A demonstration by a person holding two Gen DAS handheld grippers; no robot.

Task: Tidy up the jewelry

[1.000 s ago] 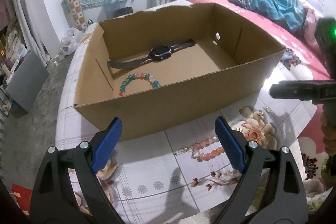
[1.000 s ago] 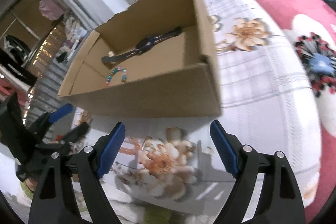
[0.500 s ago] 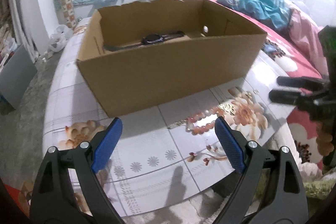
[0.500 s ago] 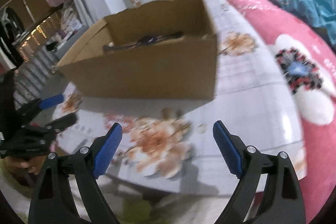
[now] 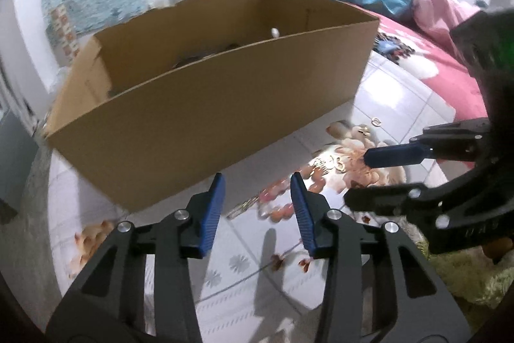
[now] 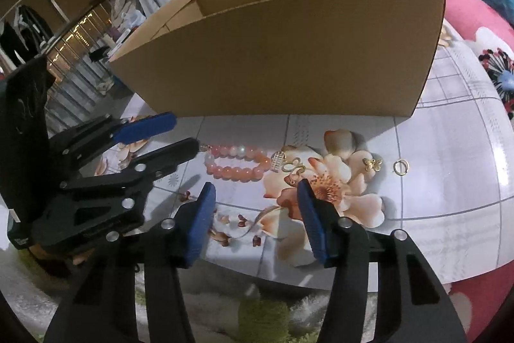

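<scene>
The pink beaded bracelet point(image 6: 237, 163) lay on the floral tabletop point(image 6: 449, 182), just before the brown cardboard box point(image 6: 282, 53). Left gripper point(image 6: 183, 135) and right gripper point(image 6: 253, 203) were both spread, empty. Judged light, limp and slippery; pinch across the beads. The box wall limited forward room.

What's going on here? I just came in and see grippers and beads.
A person is tidying jewelry into a cardboard box with two handheld grippers. Both the left gripper and right gripper are open and empty, low over the pink bead bracelet, gold charm and ring lying before the box.
</scene>
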